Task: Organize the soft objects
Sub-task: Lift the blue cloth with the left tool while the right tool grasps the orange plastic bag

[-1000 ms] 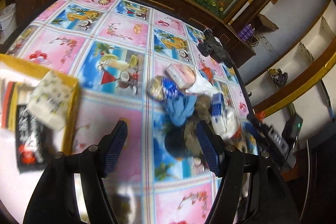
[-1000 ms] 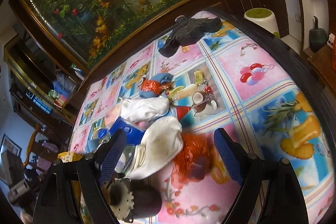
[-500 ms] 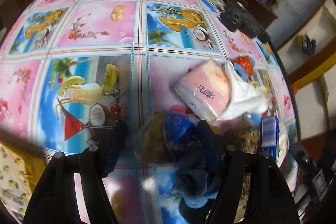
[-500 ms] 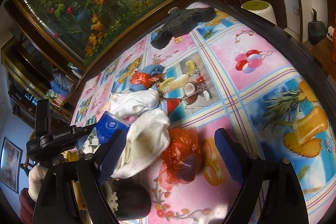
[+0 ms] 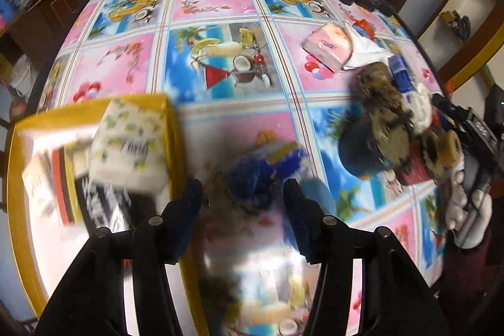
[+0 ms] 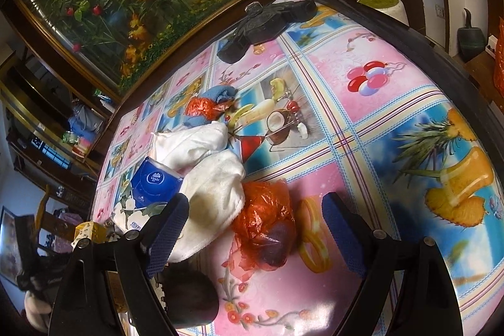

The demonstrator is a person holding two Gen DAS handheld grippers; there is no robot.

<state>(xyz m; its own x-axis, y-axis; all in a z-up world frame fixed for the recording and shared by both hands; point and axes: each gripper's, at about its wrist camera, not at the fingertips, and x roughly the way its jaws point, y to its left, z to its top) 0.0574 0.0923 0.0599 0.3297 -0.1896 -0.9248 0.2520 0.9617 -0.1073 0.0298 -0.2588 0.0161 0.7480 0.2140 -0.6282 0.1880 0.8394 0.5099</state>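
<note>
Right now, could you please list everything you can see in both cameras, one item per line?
Table: 1, pink and blue picture cloth, under everything.
Yellow bin: 1, near-left of table in left view.
Yellow-patterned tissue pack: 1, white, in the bin.
Blue bundle: 1, blurred, between left gripper's fingers.
Pink tissue pack: 1, far right in left view.
White cloths: 2, centre of pile.
Blue tissue pack: 1, left of cloths.
Orange plastic bag: 1, before right gripper.
Black device: 1, far table edge.
Left gripper: 1, black, blue pads.
Right gripper: 1, open, above pile.
</note>
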